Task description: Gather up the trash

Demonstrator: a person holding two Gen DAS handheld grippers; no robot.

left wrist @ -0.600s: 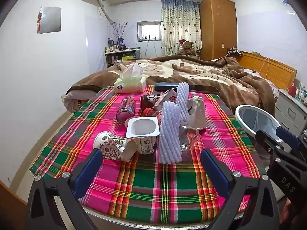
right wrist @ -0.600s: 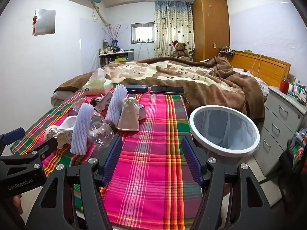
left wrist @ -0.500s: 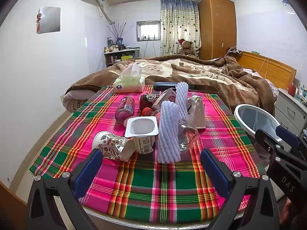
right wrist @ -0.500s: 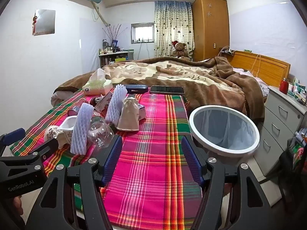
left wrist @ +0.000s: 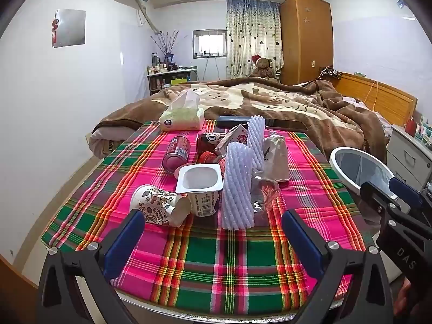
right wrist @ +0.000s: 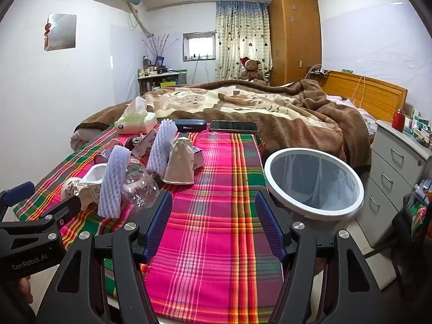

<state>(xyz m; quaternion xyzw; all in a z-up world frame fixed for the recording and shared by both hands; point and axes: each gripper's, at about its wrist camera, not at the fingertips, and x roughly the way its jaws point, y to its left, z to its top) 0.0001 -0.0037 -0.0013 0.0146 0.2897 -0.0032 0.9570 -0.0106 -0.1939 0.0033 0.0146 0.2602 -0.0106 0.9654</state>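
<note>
A heap of trash lies on the plaid tablecloth [left wrist: 229, 270]. It holds a patterned paper cup [left wrist: 156, 208] on its side, a white yogurt cup [left wrist: 199, 186], two white foam net sleeves [left wrist: 237, 189], a clear plastic bottle [left wrist: 266, 191], an upturned brown paper cup [left wrist: 276, 159], a red can [left wrist: 176, 154] and a small carton [left wrist: 232, 140]. My left gripper [left wrist: 213, 232] is open just short of the heap, with nothing between its fingers. My right gripper [right wrist: 214, 210] is open over bare cloth, left of the white-rimmed bin [right wrist: 324, 212].
At the table's far edge lie a tissue pack [left wrist: 182, 117], a dark glasses case [right wrist: 189, 124] and a phone [right wrist: 233, 126]. A bed with a brown blanket [right wrist: 270, 108] lies beyond. Grey drawers [right wrist: 397, 167] stand right of the bin.
</note>
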